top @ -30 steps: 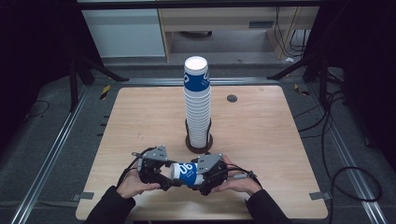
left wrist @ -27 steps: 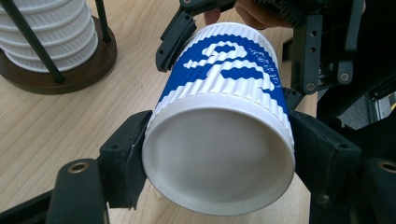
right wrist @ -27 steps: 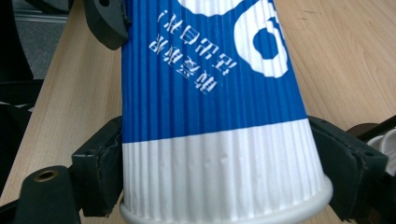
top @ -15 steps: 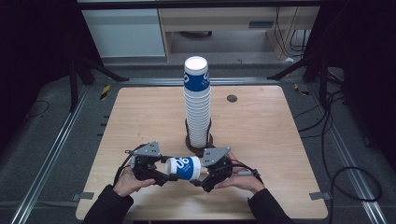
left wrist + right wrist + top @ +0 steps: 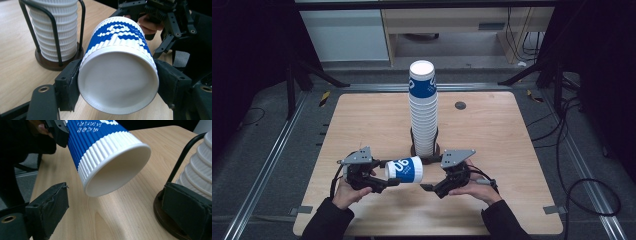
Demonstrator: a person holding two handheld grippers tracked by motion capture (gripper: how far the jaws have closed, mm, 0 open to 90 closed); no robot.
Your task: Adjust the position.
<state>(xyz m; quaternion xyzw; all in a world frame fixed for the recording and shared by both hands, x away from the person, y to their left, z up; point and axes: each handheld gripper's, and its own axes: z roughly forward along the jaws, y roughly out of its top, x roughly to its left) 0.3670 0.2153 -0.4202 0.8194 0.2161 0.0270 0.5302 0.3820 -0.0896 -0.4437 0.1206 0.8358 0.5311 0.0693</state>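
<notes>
Left gripper (image 5: pixel 384 184) clamped on blue-and-white ribbed paper cup (image 5: pixel 404 169); right gripper (image 5: pixel 427 188) jaws just opened, clear of its rim. Light wooden tabletop (image 5: pixel 512 150) beneath, dark room beyond, tall cup stack (image 5: pixel 423 112) behind both.

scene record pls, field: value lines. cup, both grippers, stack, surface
cup: blue-and-white ribbed paper cup, lying sideways above the table, open mouth toward the right gripper
left gripper: pads clamped on the cup's base end
right gripper: jaws have just been opening, nothing between them, clear of the cup's mouth
stack: tall stack of cups upright in a dark wire holder
surface: wooden table
</notes>
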